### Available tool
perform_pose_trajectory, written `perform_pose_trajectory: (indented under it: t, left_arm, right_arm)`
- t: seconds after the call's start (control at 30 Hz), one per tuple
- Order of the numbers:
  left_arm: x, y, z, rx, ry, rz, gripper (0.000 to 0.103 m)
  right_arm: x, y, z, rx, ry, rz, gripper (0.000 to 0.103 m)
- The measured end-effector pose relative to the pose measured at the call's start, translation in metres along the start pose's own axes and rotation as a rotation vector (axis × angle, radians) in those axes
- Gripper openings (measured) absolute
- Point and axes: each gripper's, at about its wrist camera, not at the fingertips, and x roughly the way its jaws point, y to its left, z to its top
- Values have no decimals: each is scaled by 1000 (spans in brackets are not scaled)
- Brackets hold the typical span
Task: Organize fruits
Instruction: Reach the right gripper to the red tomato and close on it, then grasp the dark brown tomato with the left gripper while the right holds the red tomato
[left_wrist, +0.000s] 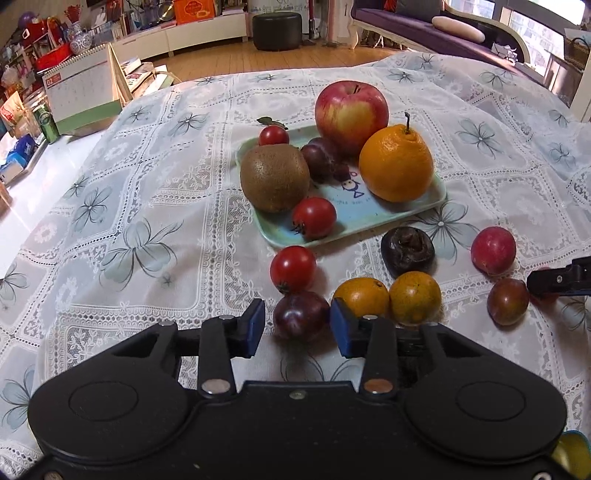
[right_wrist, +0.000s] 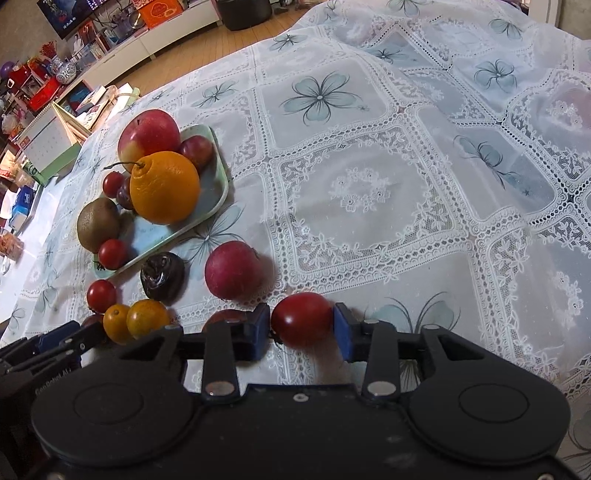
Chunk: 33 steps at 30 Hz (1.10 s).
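Note:
A pale green tray (left_wrist: 369, 221) (right_wrist: 218, 184) holds an apple (left_wrist: 351, 110), a large orange (left_wrist: 395, 166), a kiwi (left_wrist: 275, 177), a dark plum (left_wrist: 317, 157) and two cherry tomatoes (left_wrist: 314, 217). On the cloth lie a cherry tomato (left_wrist: 292, 267), two small oranges (left_wrist: 415, 297), a dark dried fruit (left_wrist: 407, 249) and a red plum (left_wrist: 493, 250). My left gripper (left_wrist: 297, 323) is open around a purple plum (left_wrist: 301, 319), pads apart from it. My right gripper (right_wrist: 302, 328) is closed on a red cherry tomato (right_wrist: 302, 323), both pads touching it.
The table carries a white lace cloth with blue flowers (right_wrist: 369, 192). A desk calendar (left_wrist: 83, 92) and a green can (left_wrist: 46, 120) stand at the left. Another brownish plum (left_wrist: 508, 301) lies beside the right gripper's finger (left_wrist: 561, 280).

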Motion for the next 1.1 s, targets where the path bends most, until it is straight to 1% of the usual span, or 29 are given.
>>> perform_pose_trajectory:
  t: [0.03, 0.13, 0.3, 0.47, 0.6, 0.63, 0.67, 0.7, 0.73, 0.8, 0.83, 0.9, 0.97, 1.0, 1.03, 1.1]
  left_arm:
    - [0, 3, 0, -12, -1, -22, 42]
    - [-3, 8, -4, -46, -8, -44, 41]
    - [-14, 12, -10, -54, -23, -24, 41]
    - [-30, 22, -16, -88, -26, -35, 40]
    - [-50, 29, -23, -107, -43, -31, 36]
    - [-56, 31, -26, -111, -49, -33, 27]
    - [-62, 32, -29, -115, -55, -36, 9]
    - [-69, 33, -31, -116, -60, -41, 2]
    - [-74, 33, -33, -121, -61, -41, 2]
    - [-81, 32, -38, -111, -53, -15, 2]
    - [-81, 31, -39, -100, -49, -8, 6]
    - [-74, 31, -40, -81, -45, 4, 16]
    - [-63, 29, -41, -74, -17, 13, 25]
    - [-58, 29, -41, -75, 3, 10, 33]
    - [-54, 29, -42, -77, 10, -1, 40]
    - [-56, 28, -47, -85, -6, -27, 44]
  right_arm:
    - [-1, 0, 0, -4, -1, 5, 38]
    - [-6, 1, -2, -10, -22, 11, 38]
    - [-16, 2, -4, -21, -65, 19, 38]
    - [-25, -4, -5, 4, -73, 54, 38]
    - [-32, -6, -9, 6, -85, 70, 38]
    - [-34, -5, -10, -1, -91, 73, 38]
    - [-36, -3, -12, -10, -98, 73, 38]
    - [-39, -2, -14, -21, -107, 74, 38]
    - [-41, 0, -16, -36, -114, 73, 38]
    - [-46, 6, -21, -73, -134, 74, 38]
    - [-48, 10, -23, -94, -143, 74, 38]
    - [-48, 17, -27, -131, -156, 68, 38]
    - [-47, 21, -29, -157, -161, 56, 38]
    - [-46, 23, -30, -168, -161, 52, 38]
    - [-46, 23, -30, -175, -160, 46, 38]
    - [-44, 23, -31, -180, -159, 39, 38]
